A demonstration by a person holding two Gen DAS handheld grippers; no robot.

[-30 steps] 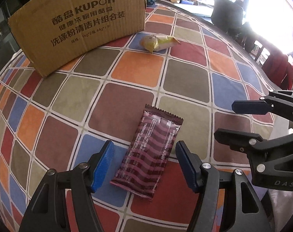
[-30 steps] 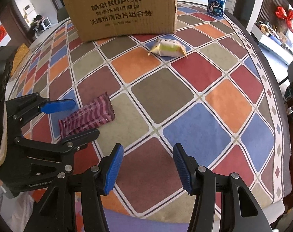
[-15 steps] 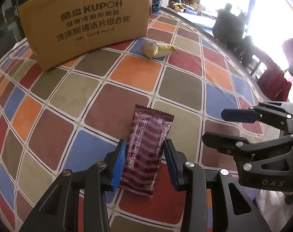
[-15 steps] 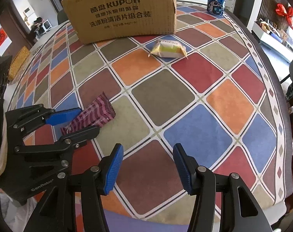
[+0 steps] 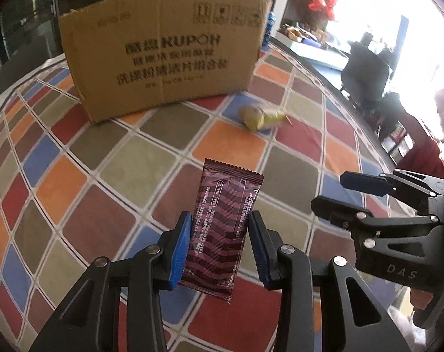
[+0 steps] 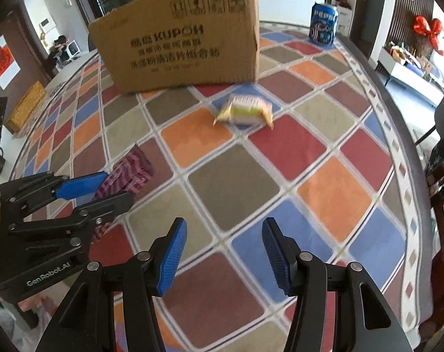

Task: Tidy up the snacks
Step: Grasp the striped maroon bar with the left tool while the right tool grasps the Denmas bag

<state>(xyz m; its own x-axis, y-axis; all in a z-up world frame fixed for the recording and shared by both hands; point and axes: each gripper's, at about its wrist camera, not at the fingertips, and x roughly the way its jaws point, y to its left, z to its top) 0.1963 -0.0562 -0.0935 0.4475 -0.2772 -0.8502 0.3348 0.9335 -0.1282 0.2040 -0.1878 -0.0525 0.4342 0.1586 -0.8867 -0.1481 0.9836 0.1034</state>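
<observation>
Maroon snack bar (image 5: 223, 228) long axis points away toward the cardboard box (image 5: 163, 55) — pinched by left gripper (image 5: 219, 243). Earlier flat on the tablecloth (image 5: 151, 173), now apparently lifted. Right gripper (image 6: 222, 252) part-open — empty.

The snack bar (image 5: 224, 228) has a shiny plastic wrapper. The box (image 5: 163, 58) is dull brown cardboard. The tablecloth (image 6: 318, 140) looks like soft, matt cloth.

Daylight floods in from a window (image 5: 398, 29) right of the cardboard box (image 5: 163, 58), blown out to white glare. The box's print and the yellow snack packet (image 6: 245, 111) before it are smeared by motion blur. Fisheye bending curves the checked tablecloth (image 6: 310, 176) around the box, and the corners darken.
</observation>
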